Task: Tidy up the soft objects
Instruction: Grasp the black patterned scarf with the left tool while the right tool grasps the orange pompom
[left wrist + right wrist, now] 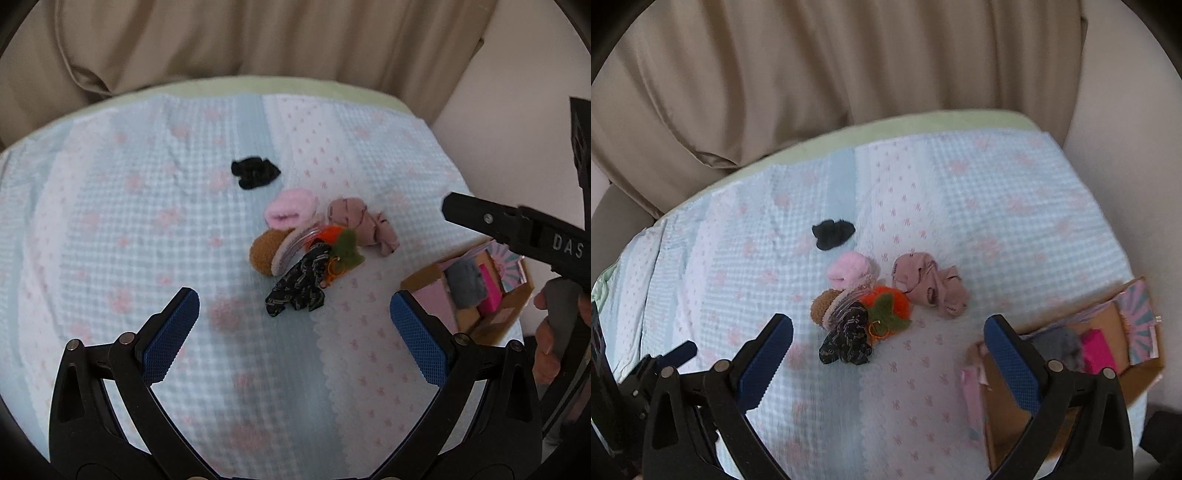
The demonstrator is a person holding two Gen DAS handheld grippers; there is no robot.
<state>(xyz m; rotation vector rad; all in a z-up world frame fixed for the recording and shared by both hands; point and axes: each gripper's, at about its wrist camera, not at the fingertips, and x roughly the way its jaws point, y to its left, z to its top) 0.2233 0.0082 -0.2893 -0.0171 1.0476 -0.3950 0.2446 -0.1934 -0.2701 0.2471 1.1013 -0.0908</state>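
Observation:
A pile of soft things lies mid-bed: a pink fluffy piece [291, 211] [849, 272], a dusty-pink printed sock [364, 225] [929, 284], a brown knitted ball [266, 251] [822, 305], an orange and green felt toy [338, 242] [886, 306] and a black patterned scrunchie [301, 282] [847, 338]. A black cloth [254, 172] [833, 233] lies apart, farther back. My left gripper [294, 334] hovers open in front of the pile, holding nothing. My right gripper [888, 363] is open too, between the pile and a cardboard box [1008, 406] [511, 315].
The box at the bed's right edge holds a grey cloth [466, 282] [1058, 345] and a magenta item [489, 288] [1099, 350]. A light blue and pink quilt [147, 221] covers the bed. Beige curtains [812, 74] hang behind. A hand [554, 332] grips the right tool.

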